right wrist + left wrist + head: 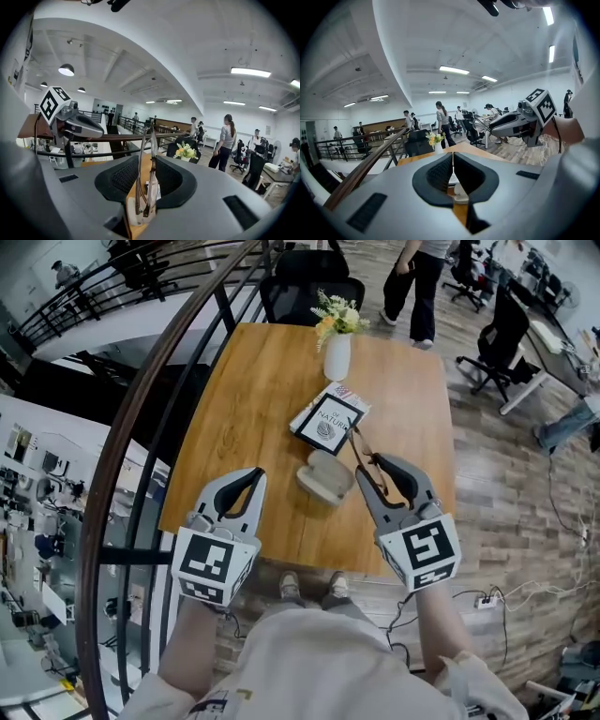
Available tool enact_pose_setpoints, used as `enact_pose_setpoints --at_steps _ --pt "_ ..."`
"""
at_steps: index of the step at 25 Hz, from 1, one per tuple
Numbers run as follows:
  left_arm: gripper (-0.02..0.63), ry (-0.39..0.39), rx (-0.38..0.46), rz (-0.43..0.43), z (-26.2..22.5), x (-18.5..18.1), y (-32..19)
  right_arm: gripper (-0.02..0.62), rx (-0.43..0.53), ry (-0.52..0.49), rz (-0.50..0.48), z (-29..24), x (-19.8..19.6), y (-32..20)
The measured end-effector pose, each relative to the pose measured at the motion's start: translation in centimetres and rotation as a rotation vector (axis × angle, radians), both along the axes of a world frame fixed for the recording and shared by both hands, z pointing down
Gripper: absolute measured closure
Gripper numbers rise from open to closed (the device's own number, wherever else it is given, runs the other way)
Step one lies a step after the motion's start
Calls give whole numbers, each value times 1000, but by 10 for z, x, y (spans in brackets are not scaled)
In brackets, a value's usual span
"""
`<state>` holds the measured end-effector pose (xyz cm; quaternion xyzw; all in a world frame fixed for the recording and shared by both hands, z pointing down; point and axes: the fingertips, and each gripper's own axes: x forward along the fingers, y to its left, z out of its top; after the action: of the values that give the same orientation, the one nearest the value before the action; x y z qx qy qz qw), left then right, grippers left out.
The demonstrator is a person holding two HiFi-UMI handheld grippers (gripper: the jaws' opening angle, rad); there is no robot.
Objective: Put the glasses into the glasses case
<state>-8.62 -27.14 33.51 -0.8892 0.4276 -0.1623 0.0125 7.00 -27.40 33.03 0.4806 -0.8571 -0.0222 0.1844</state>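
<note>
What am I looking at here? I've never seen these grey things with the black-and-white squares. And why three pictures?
There is no robot here. A person holds a two-jaw gripper in each hand, and the cubes with square markers are part of those grippers. The head view comes from a camera on the person's head, looking steeply down. The other two come from cameras riding on each gripper, looking along its jaws.

On the wooden table are a vase of flowers, a book and a pale glasses case. The right gripper has its jaws closed on a pair of glasses, just right of the case in the head view. The left gripper has its jaws together and holds nothing.
</note>
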Motion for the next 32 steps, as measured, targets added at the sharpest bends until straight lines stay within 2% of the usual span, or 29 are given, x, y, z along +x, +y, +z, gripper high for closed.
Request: enact_pose_setpoints --at_steps 2,6,8,12,16,22,32 --pt "584 0 1 -5 2 4 -9 460 -39 27 -15 11 -1 -9" --pt "584 65 -25 -32 13 5 -27 460 -110 92 -67 49 -8 -27" --pt "584 72 -49 -48 25 4 -35 460 -148 137 -86 75 -10 -36" --pt "584 48 -106 -53 55 2 -47 460 -225 180 -103 119 -13 -51" --pt "584 9 -181 -46 90 0 -54 459 -302 179 -131 153 -25 -55" --pt "584 -7 -301 -40 142 3 -65 459 -399 212 -140 211 -30 -69" --pt "584 -57 -451 8 218 12 -66 459 -534 321 -193 303 -38 -69"
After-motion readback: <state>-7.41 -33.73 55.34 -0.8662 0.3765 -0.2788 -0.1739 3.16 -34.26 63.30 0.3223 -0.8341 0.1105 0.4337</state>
